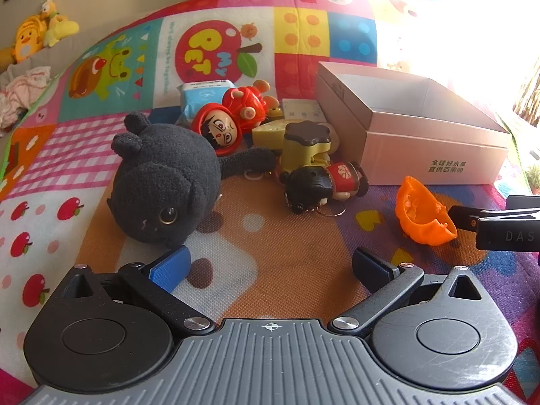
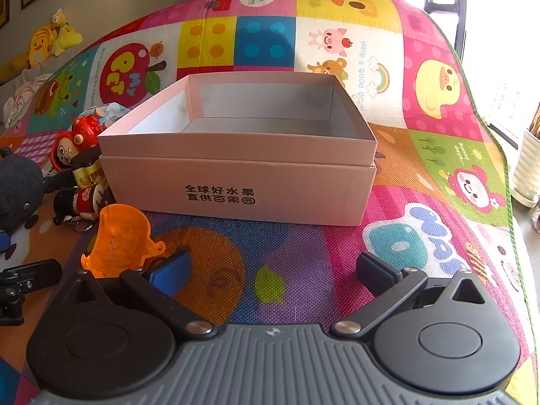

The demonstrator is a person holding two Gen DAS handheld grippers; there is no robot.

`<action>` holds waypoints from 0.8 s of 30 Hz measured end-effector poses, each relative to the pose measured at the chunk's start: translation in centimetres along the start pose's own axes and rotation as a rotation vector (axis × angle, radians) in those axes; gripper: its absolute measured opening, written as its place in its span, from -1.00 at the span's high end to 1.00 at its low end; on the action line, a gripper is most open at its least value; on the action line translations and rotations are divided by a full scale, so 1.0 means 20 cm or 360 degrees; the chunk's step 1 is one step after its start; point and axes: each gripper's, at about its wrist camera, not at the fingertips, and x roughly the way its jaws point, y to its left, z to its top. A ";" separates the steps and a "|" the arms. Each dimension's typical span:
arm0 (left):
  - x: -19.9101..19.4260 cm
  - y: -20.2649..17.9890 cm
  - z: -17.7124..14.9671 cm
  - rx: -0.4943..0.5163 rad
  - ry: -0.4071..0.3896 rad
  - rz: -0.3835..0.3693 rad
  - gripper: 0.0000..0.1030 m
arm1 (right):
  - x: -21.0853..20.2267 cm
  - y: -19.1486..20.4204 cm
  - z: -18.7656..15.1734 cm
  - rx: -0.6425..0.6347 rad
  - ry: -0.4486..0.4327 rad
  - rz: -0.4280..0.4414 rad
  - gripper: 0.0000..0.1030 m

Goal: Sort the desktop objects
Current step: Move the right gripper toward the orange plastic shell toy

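Note:
An open pink cardboard box (image 2: 236, 182) stands on the colourful play mat, empty inside; it also shows in the left wrist view (image 1: 432, 155). Toys lie left of it: a black plush cat (image 1: 162, 182), a red doll (image 1: 229, 118), a yellow toy with a brown top (image 1: 303, 145), a small black-haired figure (image 1: 320, 182) and an orange plastic toy (image 1: 422, 216), which also shows in the right wrist view (image 2: 121, 239). My left gripper (image 1: 270, 266) is open and empty, just in front of the plush. My right gripper (image 2: 273, 270) is open and empty in front of the box, with the orange toy by its left finger.
A blue tissue pack (image 1: 206, 94) lies behind the red doll. Yellow plush toys (image 1: 40, 30) and crumpled cloth (image 1: 23, 91) sit at the far left beyond the mat. A white ribbed pot (image 2: 526, 165) stands off the mat's right edge.

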 end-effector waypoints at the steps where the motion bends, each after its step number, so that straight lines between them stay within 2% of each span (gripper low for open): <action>1: 0.00 0.00 0.00 0.0003 0.0001 0.0002 -1.00 | 0.00 0.00 0.00 -0.0011 0.0024 0.0005 -1.00; 6: 0.00 -0.01 0.00 0.0019 0.0006 0.0012 -1.00 | -0.02 0.01 0.02 -0.0023 0.0138 0.0016 -1.00; 15: -0.01 -0.01 -0.01 0.0014 0.0011 -0.0005 -1.00 | -0.07 0.01 0.00 -0.0028 0.0147 0.0047 -1.00; 19: -0.04 0.02 0.00 -0.0031 0.0001 -0.0040 -1.00 | -0.11 0.01 -0.01 -0.0068 0.0144 0.0128 -1.00; 24: -0.10 0.04 0.02 -0.0031 -0.0025 -0.0028 -1.00 | -0.19 0.03 -0.04 -0.0154 0.0113 0.0299 -1.00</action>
